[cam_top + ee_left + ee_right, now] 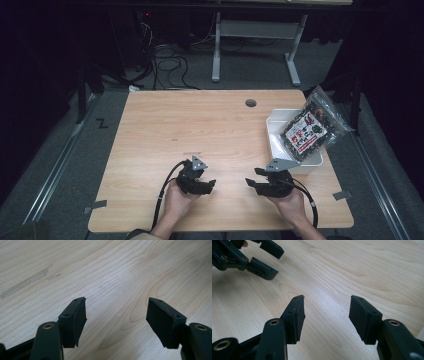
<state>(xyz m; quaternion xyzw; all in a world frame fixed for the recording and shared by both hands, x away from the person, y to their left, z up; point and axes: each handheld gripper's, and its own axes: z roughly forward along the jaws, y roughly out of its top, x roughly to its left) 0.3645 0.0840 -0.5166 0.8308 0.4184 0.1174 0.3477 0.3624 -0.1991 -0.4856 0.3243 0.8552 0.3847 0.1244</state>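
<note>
Two hand-held grippers rest low over the near part of a light wooden table (200,125). My left gripper (212,184) points right, and in its own view its jaws (116,299) stand apart over bare wood with nothing between them. My right gripper (249,181) points left toward it. Its jaws (327,297) are also apart and empty, and the left gripper (278,262) shows at the top left of the right gripper view, a short way off. A hand grips each tool from the table's near edge.
A white rectangular bin (273,136) stands at the table's right side, just behind the right gripper. A clear bag of dark snacks (307,129) with a red-and-white label lies tilted across its top. A round cable hole (250,103) sits near the far edge.
</note>
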